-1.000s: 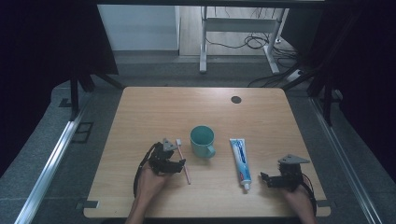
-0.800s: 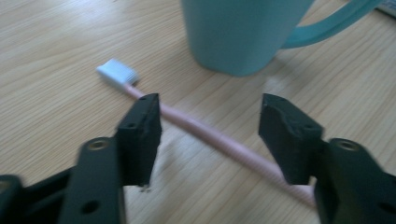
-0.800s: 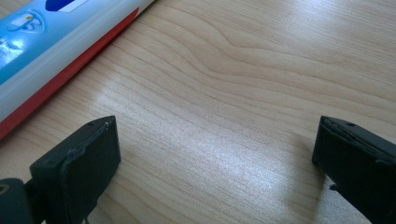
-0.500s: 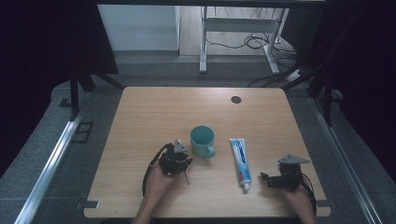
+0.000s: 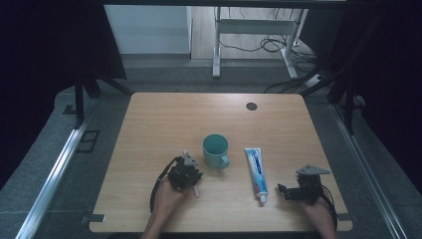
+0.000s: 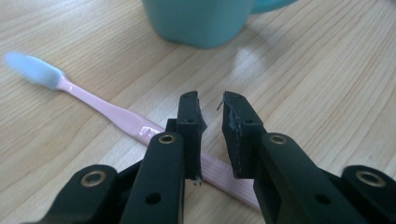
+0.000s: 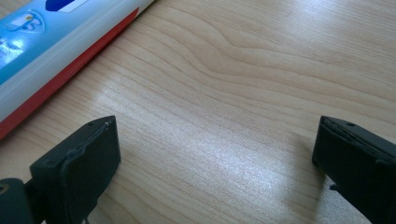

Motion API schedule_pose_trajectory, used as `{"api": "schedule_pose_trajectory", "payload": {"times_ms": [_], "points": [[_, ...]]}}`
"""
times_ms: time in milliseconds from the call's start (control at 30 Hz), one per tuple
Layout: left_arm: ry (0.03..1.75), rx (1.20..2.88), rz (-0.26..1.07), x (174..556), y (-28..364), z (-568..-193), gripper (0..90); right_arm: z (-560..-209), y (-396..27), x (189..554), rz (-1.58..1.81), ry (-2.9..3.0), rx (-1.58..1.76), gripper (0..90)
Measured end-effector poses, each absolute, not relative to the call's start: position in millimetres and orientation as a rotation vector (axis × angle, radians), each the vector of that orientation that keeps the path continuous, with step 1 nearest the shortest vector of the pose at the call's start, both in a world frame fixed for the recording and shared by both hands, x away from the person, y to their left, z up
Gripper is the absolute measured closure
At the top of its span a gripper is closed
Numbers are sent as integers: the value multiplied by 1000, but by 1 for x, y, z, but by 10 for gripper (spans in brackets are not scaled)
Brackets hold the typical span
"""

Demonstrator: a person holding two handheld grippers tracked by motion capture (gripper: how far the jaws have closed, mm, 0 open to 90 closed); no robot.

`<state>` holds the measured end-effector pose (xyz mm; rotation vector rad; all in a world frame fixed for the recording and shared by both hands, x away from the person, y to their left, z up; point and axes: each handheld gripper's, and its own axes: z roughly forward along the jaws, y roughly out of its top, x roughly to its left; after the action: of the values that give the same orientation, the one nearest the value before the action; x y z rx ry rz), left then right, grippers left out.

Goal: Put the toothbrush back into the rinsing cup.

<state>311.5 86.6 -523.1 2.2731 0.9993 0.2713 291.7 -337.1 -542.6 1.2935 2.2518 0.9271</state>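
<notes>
The left gripper (image 6: 212,109) has just been closing its 2 black fingers (image 6: 190,126), which now pinch the handle of the slim pink plastic toothbrush (image 6: 116,114) lying on the pale wooden surface (image 6: 327,93); its white bristles lie left of the fingers, the teal ceramic mug (image 6: 201,21) just beyond them. The right gripper (image 7: 215,144) has its fingers spread wide over bare wood, the blue-and-white toothpaste tube (image 7: 42,42) beyond its left finger.

The glossy pink plastic toothbrush (image 6: 116,114) is lying on the matt wood-grain table (image 6: 327,84); the teal mug (image 6: 201,21) is looking smooth.
</notes>
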Motion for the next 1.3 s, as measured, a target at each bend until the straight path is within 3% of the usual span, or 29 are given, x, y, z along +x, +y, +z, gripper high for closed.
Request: {"api": "schedule_pose_trajectory", "payload": {"times_ms": [767, 1300], "points": [[1085, 2257, 285, 304, 121, -526, 767, -543, -337, 292, 928, 2250, 1297, 3], [1157, 2311, 273, 311, 138, -514, 688, -543, -337, 292, 927, 2251, 1296, 3]]}}
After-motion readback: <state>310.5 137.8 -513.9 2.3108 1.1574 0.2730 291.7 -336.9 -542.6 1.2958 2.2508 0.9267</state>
